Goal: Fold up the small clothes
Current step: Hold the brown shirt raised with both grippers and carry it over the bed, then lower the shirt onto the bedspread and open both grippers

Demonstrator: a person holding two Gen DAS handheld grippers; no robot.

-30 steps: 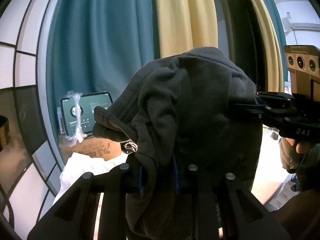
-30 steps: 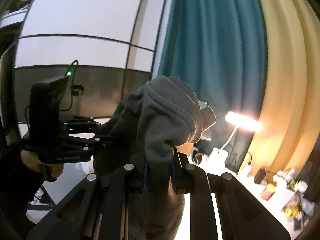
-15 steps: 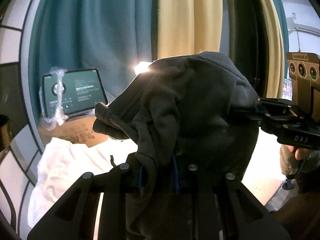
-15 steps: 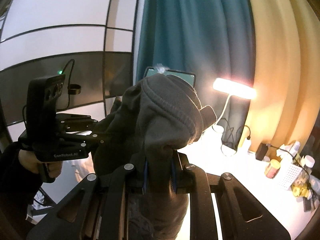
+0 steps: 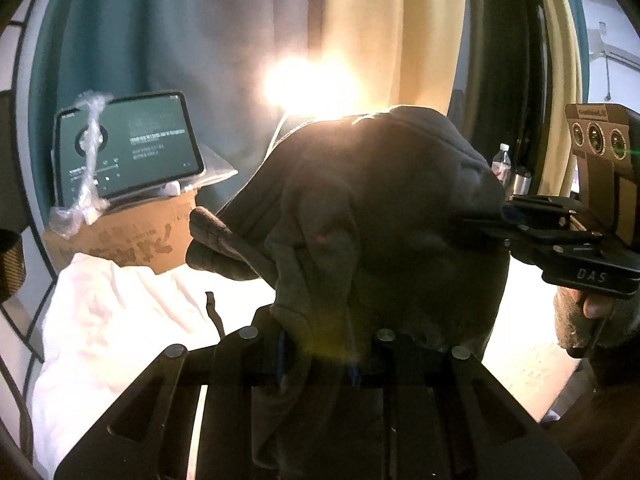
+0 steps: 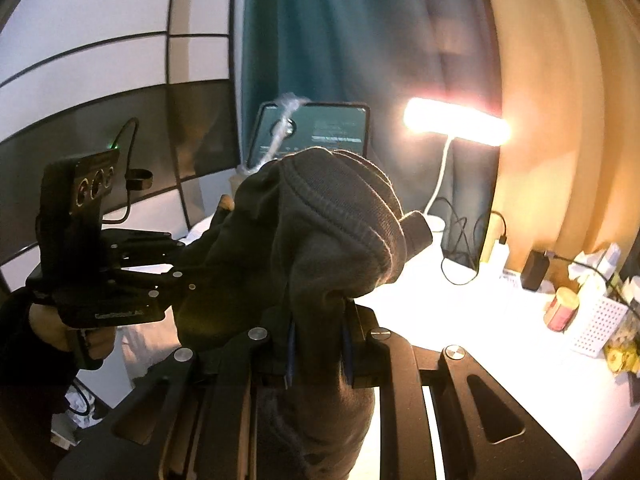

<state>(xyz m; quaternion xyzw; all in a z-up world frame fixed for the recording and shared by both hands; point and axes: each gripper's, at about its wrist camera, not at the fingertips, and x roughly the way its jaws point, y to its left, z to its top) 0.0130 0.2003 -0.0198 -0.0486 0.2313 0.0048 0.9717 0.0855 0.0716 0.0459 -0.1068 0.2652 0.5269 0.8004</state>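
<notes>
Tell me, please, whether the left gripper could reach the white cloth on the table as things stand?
Probably not yet: the left gripper is clamped on the dark garment, which the right gripper also holds, bunched in front; the white cloth lies lower left.

Left gripper clamped on dark grey garment, held up w/ right gripper pinching its far edge. Behind: tablet on cardboard box, white cloth, lit lamp.
</notes>
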